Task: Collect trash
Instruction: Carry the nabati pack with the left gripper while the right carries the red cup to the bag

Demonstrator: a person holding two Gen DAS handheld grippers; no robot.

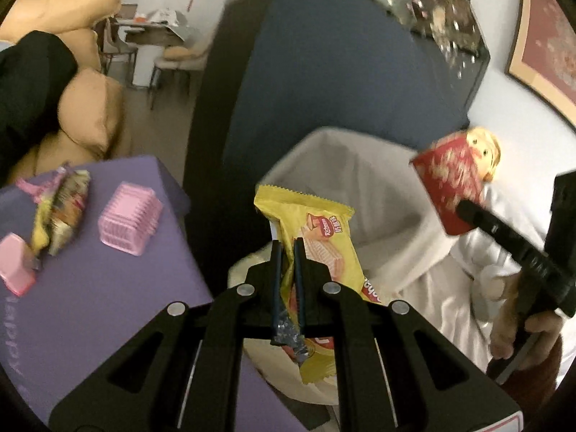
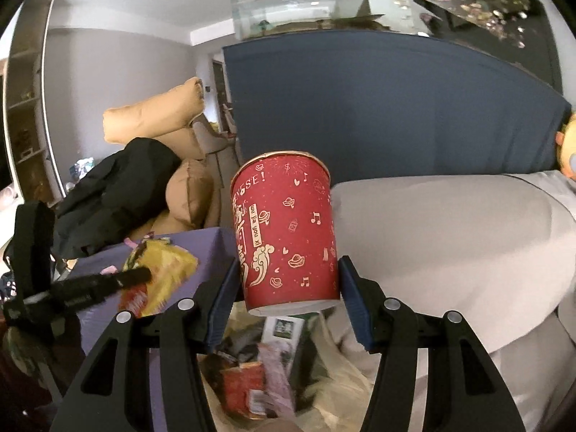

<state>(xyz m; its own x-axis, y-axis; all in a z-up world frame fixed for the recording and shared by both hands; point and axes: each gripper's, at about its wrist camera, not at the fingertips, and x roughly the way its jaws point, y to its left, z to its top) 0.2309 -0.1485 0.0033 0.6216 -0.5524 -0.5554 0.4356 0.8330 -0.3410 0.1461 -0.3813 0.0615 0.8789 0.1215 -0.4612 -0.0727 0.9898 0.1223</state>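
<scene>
A purple counter point(image 1: 108, 280) stands in a living room with tan cushions point(image 1: 86, 108), a dark blue panel point(image 1: 324, 90) topped by a glass tank, and a framed picture point(image 1: 547, 46) on the white wall. On the counter lie a pink ribbed basket point(image 1: 129, 223), a second pink piece point(image 1: 16, 264) at the edge and a crumpled snack wrapper point(image 1: 61, 212). Just beside the counter is a bin lined with a pale bag point(image 1: 360, 187). Only the left wrist view shows the pink things, the framed picture and a blond doll point(image 1: 484, 153) behind the cup; only the right wrist view looks down into the bag, where a red packet point(image 2: 244, 385) and other blurred rubbish lie, and shows a black jacket point(image 2: 118, 187) on the cushions and shelves along the far wall. The left gripper point(image 1: 288, 248) has its fingers clenched tight on a yellow wafer packet point(image 1: 316, 237), pinching it near its torn end, with the packet hanging over the bag's opening. The right gripper point(image 2: 288, 295) grasps a red paper cup point(image 2: 286, 230) near its base, one blue pad pressed on each side, the cup tilted slightly and held above the open bag. A hand point(image 1: 518, 324) grips the right tool's handle.
</scene>
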